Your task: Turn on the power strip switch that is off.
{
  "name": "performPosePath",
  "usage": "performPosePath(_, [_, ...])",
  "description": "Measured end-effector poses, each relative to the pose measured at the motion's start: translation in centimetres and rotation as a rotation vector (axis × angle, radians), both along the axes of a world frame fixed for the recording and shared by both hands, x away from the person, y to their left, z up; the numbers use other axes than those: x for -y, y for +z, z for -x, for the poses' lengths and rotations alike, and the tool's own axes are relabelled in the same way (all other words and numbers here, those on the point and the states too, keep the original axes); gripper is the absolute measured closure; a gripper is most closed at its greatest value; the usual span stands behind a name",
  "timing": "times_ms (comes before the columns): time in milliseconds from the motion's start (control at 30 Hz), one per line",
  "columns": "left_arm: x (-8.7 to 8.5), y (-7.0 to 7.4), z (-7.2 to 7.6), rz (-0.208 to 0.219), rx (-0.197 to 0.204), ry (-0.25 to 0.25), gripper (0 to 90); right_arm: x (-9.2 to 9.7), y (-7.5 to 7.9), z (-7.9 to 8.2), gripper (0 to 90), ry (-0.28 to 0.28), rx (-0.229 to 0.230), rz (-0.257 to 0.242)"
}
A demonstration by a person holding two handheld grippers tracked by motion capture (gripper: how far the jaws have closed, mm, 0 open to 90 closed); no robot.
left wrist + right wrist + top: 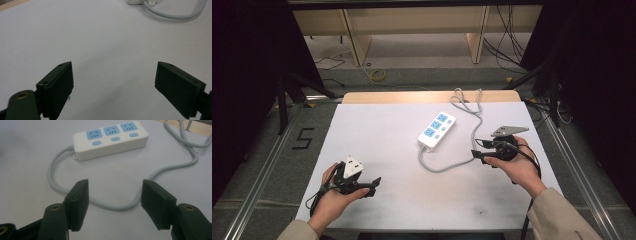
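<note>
White counter: power strip beyond right tongs, its cable looping just ahead of them.

Left claw looks along its two black jaws, which rise from the bottom edge — one at lower left, one at lower right — set wide apart with nothing between them. Each pad is a flat dark block with small holes on its top face; a brass-ringed hole sits on the arm below the left one. Bare white table lies beneath and beyond. At the top edge, a corner of a white power strip — its grey cable curving away to the right, well apart from the jaws.
</note>
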State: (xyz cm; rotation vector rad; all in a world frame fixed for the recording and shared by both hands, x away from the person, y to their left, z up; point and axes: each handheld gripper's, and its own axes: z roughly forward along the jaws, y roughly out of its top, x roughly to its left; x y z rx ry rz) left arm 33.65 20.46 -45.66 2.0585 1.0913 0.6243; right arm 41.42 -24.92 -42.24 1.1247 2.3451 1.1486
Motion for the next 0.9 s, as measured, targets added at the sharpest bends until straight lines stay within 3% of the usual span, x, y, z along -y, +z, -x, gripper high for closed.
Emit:
performPosePath(367, [-0.1, 0.0, 0.0, -0.002, 0.000, -0.004, 14.7, 2.7, -1.5, 4.1, 36.4, -0.008, 0.048, -0.069])
performPosePath(533, [-0.1, 0.0, 0.1, -0.003, 0.004, -0.003, 14.7, 3.8, -1.5, 5.8, 35.4, -0.025, 0.069, -0.108])
performPosePath(733, [-0.1, 0.1, 0.2, -0.006, 0.002, -0.007, 14.7, 4.3, -1.7, 6.5, 34.4, -0.035, 0.078, -0.114])
performPosePath(900, [0.1, 0.1, 0.1, 0.029, -0.011, -0.019, 14.7, 4.4, -1.7, 6.6, 33.9, -0.041, 0.077, -0.117])
